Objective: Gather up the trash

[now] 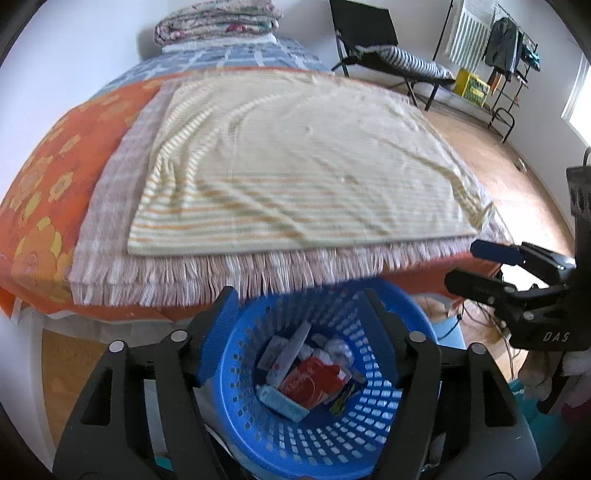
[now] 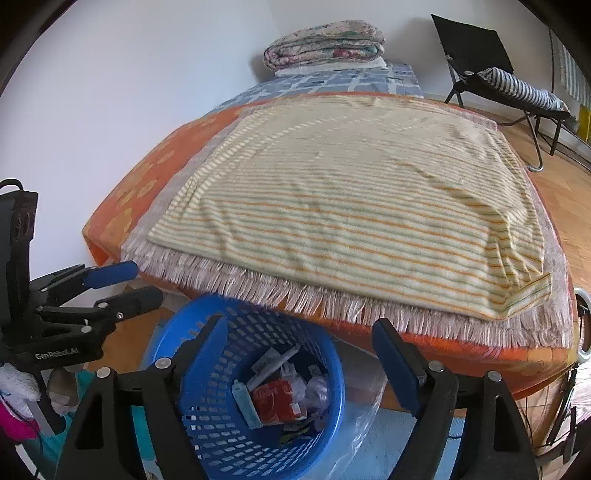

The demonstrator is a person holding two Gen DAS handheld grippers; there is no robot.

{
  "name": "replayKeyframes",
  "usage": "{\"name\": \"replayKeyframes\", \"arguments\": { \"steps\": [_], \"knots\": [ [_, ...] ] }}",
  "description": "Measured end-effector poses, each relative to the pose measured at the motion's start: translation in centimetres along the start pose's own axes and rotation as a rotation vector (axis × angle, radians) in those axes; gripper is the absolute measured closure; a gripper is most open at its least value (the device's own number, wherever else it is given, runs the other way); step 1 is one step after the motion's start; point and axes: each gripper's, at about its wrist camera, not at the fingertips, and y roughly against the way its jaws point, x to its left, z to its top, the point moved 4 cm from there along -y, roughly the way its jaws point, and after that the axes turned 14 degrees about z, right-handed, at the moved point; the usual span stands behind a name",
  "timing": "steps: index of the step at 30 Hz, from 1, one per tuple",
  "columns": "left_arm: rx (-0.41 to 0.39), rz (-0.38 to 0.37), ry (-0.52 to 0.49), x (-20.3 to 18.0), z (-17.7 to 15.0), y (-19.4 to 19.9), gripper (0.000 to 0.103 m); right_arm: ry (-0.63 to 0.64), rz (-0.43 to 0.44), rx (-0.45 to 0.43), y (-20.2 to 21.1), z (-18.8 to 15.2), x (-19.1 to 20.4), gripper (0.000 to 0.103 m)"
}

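Nearest to us, the left gripper (image 1: 301, 332) hangs over the round blue plastic basket with slotted walls (image 1: 258, 435), its black arms and blue padded fingers (image 1: 218, 332) spread wide with nothing between them. Our right gripper (image 2: 299, 358) is tilted down over the same basket (image 2: 207, 417), its jaws also parted and empty; the basket sits toward its left finger (image 2: 207, 350).

Inside the basket lies the collected trash: a glossy red crumpled wrapper (image 1: 314, 384) in the middle, a pale blue flat packet (image 1: 282, 402) at its near left with its long axis running from near right to far left, a white flat box (image 1: 288, 354) leaning on end toward the far wall, and crinkled clear film (image 1: 338, 349) on the right. From the right wrist camera, a clear plastic bag (image 2: 364, 413) lies on the floor, just right of the basket.

Each gripper shows in the other's view, off to the side, fingers apart.

Just beyond the basket hangs the pale fringe of a woven blanket (image 1: 207, 273). On it lies a soft, wrinkled cream towel with thin orange stripes (image 1: 295, 166), over an orange sheet with yellow flowers (image 1: 48, 199). Farther back are a blue checked cover (image 1: 236, 55) and a folded floral quilt (image 1: 218, 20).

On the far right, across the wooden floor (image 1: 517, 177), stands a black folding chair (image 1: 365, 29) with a striped cushion (image 1: 413, 61).
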Motion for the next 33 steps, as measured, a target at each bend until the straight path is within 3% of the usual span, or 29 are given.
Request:
{"name": "replayKeyframes", "arguments": {
  "steps": [3,7,17,21,33],
  "knots": [
    [-0.032,0.006,0.004,0.1,0.8,0.6,0.033,-0.002,-0.004,-0.019,0.3,0.4,0.0,0.018],
    [-0.080,0.016,0.019,0.2,1.9,1.6,0.023,0.001,-0.015,-0.048,0.9,1.0,-0.1,0.017],
    [-0.169,0.032,0.077,1.0,4.4,3.8,0.016,0.008,-0.032,-0.111,2.2,2.6,0.0,0.014],
    [-0.197,0.036,0.079,0.8,5.2,4.6,0.016,0.022,-0.043,-0.151,2.9,3.4,0.2,0.004],
    [-0.258,0.055,0.113,1.1,7.6,6.1,0.006,0.005,-0.014,-0.208,3.7,6.0,0.2,0.004]
  ]
}}
